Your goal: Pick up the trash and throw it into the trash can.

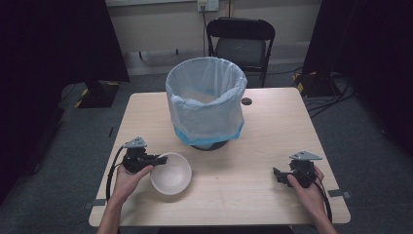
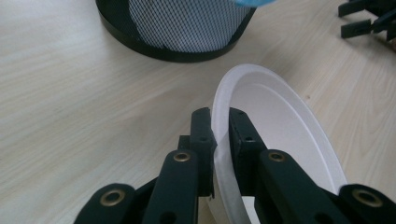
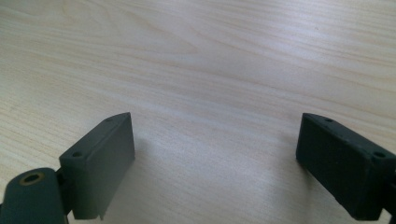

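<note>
Shallow white disposable bowl (image 1: 170,173), probably foam or paper pulp, sits on the pale wood tabletop (image 1: 253,195) near its front-left, in front of the black mesh bin lined with a translucent blue-white bag (image 1: 205,102). Left gripper (image 2: 220,135) pinches the bowl's thin rim, one jaw inside, one outside. Likely light, slightly flexible, crushable; rim is the natural hold. Right gripper (image 3: 215,158) rests wide apart, empty, well off right.

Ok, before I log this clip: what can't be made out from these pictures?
- Bottom of the lined bin: high view, hidden by its own bag and front wall, so any contents are unknown.
- Bin top: left gripper view, cut off by the upper edge.
- Near part of the white bowl: left gripper view, covered by the left tool, shut on its rim.
- Right tool: high view, too small to judge its opening.
</note>
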Action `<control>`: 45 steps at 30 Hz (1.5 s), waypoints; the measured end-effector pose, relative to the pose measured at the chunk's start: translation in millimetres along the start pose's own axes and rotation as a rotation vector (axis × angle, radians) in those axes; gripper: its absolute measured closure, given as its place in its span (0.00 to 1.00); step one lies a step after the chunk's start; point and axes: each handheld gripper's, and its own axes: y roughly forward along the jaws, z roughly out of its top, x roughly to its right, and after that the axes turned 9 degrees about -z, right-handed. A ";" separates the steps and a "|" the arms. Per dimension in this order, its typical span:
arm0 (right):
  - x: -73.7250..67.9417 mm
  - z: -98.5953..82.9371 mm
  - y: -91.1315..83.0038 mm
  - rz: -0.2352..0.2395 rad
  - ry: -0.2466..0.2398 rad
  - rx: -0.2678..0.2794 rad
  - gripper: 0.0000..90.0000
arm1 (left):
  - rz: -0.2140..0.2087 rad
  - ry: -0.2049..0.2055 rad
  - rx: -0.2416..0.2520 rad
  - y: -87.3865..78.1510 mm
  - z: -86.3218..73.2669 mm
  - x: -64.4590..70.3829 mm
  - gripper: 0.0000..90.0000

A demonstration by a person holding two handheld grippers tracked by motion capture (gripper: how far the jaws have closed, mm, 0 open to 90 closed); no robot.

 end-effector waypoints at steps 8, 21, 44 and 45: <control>0.0 0.0 0.0 0.000 0.000 0.000 0.12 | 0.024 -0.011 0.084 -23.5 0.9 3.6 0.92; 0.0 0.0 0.0 0.000 0.000 0.000 0.12 | 0.046 0.086 0.205 -56.7 37.2 27.5 0.92; 0.0 0.0 0.0 0.000 0.000 0.000 0.12 | 0.045 0.170 0.461 -108.1 102.3 49.9 0.92; 0.0 0.0 0.0 0.000 0.000 0.000 0.12 | 0.048 0.177 0.463 -108.8 106.1 50.3 0.92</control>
